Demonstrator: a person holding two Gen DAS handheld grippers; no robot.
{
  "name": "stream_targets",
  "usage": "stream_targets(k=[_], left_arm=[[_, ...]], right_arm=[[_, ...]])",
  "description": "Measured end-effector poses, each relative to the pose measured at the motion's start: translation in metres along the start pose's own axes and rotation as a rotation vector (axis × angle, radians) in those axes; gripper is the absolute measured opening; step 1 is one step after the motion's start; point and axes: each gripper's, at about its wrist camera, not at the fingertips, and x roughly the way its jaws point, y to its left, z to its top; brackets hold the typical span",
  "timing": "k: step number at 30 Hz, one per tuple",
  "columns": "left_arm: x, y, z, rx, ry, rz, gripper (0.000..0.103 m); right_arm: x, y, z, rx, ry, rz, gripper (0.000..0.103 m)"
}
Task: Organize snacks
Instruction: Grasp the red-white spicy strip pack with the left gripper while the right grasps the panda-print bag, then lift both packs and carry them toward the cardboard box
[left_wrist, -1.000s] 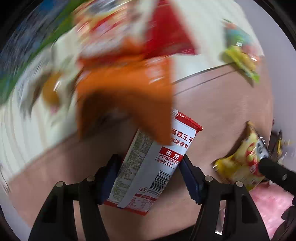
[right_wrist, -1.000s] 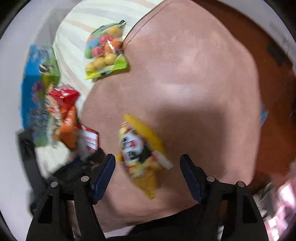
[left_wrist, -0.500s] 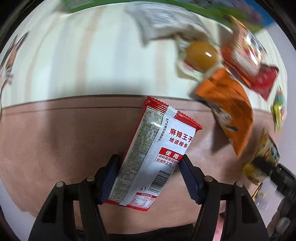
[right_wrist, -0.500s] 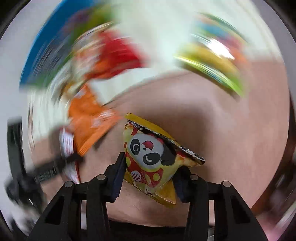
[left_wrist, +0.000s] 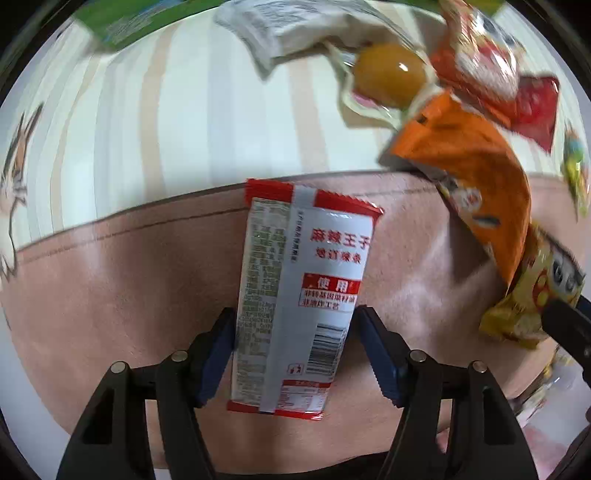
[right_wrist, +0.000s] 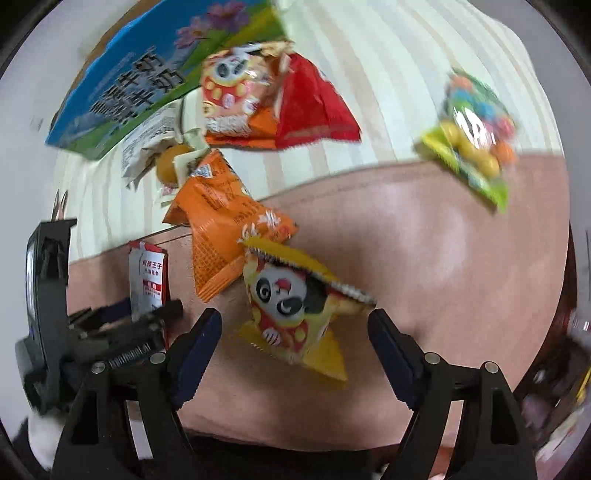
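Pink-brown cloth (left_wrist: 110, 295) spread over most of both views, meeting a pale striped cloth (left_wrist: 184, 110) along a seam on its far side. Blue and green box (right_wrist: 129, 85) at the far left edge of the striped cloth in the right wrist view. Red packet (right_wrist: 314, 107) and panda-printed pink packet (right_wrist: 232, 92) just beside that box, overlapping each other. Orange packet (right_wrist: 218, 225) lying across the seam, partly on each cloth. Bag of coloured sweets (right_wrist: 476, 140) also near the seam, well apart from the orange packet, blurred. White wrapper (left_wrist: 295, 26) and clear pouch with a yellow round thing (left_wrist: 388, 74) on the striped cloth, next to the orange packet.

Left hand-held gripper (left_wrist: 295, 354) clenched on a red and white snack packet (left_wrist: 303, 288), blue pads pressing both long sides, packet end reaching to the seam. Right hand-held gripper (right_wrist: 295, 350) with jaws opening, pads clear of the yellow panda packet (right_wrist: 295, 306) lying between them on the pink-brown cloth, its top corner touching the orange packet.
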Motion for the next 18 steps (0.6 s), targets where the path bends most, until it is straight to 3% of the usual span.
stream_targets(k=[3,5,8,14,18], left_arm=[[0.002,-0.004,-0.002,-0.018,0.002,0.002,0.06],[0.003,-0.002,0.0,-0.045,-0.001,-0.011,0.053],[-0.006,0.02,0.006,-0.114,0.004,-0.069,0.05],[-0.014,0.059,0.001,-0.217,0.014,-0.149,0.049],[-0.024,0.07,-0.005,-0.212,-0.003,-0.122,0.049]], right_arm=[[0.02,-0.001,-0.003,0.065,-0.007,-0.019,0.083],[0.032,-0.014,-0.005,0.113,-0.02,-0.041,0.068],[0.032,-0.02,-0.003,0.124,-0.06,-0.025,0.054],[0.014,-0.032,-0.004,0.086,-0.068,0.035,0.05],[-0.01,-0.042,-0.016,0.059,-0.056,0.092,0.05]])
